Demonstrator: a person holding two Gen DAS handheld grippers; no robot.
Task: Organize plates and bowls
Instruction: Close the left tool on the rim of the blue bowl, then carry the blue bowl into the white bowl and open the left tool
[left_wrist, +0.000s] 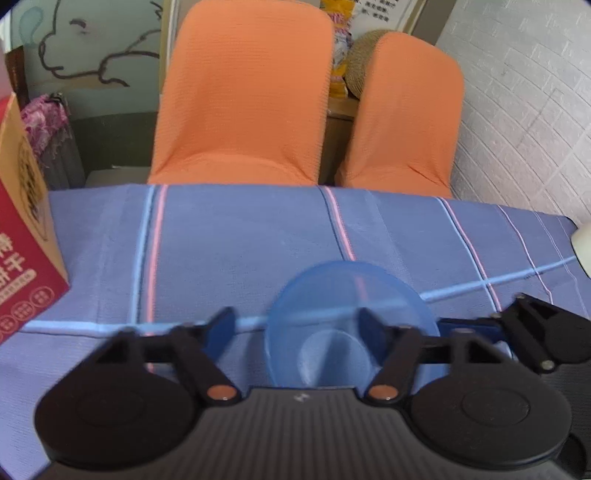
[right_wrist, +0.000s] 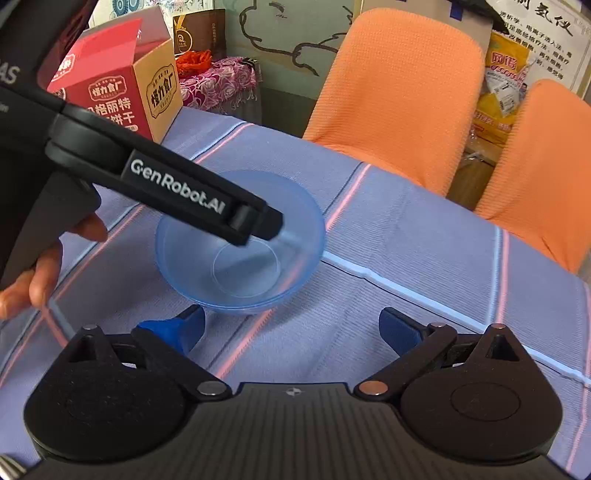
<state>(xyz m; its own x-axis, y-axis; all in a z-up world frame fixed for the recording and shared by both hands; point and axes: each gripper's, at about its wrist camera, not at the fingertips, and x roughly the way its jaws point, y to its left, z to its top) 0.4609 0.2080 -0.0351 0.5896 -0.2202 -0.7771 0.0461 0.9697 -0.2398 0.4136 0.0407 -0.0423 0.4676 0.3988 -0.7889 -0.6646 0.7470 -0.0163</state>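
Left claw (left_wrist: 295, 325) stands wide, one blue finger outside the translucent blue bowl (left_wrist: 351, 317) and the other reaching down inside it, so the near wall sits between the pads without being pinched; in the right wrist view that same claw comes in from the left over the bowl (right_wrist: 240, 243), its tip low in the hollow, and a bare hand (right_wrist: 40, 266) shows under its handle. That straddle makes sense for a thin, slick plastic wall: a grip across the rim is about the only purchase such a bowl offers, and closing now would likely catch it. Whether the pads already touch the plastic cannot be told, since motion blur softens the rim. The bowl rests upright on the bench, on a striped purple-blue tablecloth (right_wrist: 406, 236), near the middle and well apart from the red carton (right_wrist: 118, 92) at the far left edge. Right claw (right_wrist: 291, 328) also gapes, holding nothing, hovering just short of the bowl's near side, probably kept back to leave its partner room or to steady the bowl if it skids. Two orange chairs (left_wrist: 243, 92) stand beyond the bench. A pale rounded edge at the far right of the left wrist view may be another dish, though too little shows to say.
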